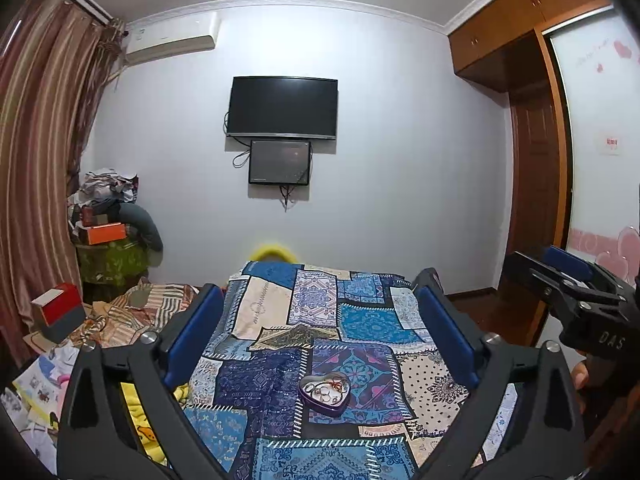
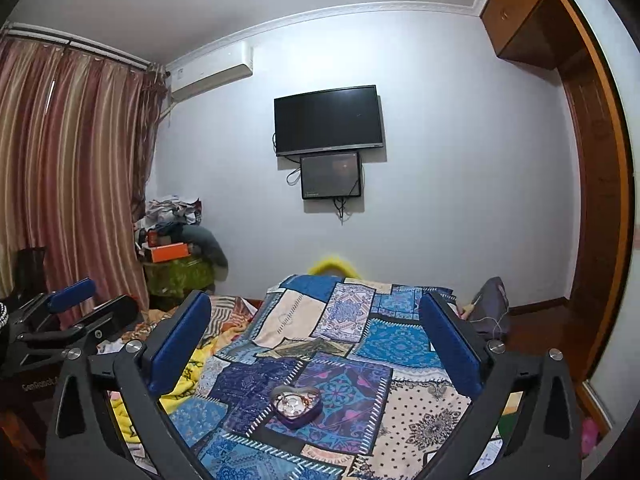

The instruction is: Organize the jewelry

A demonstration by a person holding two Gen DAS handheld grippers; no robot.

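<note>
- The blue patchwork quilt (image 1: 372,320) spreads beneath and ahead of both tongs.
- The left gripper (image 1: 320,332) and right gripper (image 2: 316,340) gape wide, holding nothing.
- The purple heart-shaped tin of jewelry (image 1: 325,394) sits between the fingers, well below; a careless grab on soft bedding could tip it.

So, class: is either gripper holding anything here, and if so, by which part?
Nothing is held. The left gripper and right gripper both have open jaws, above the patchwork bedspread. The heart-shaped tin of jewelry sits untouched.
</note>
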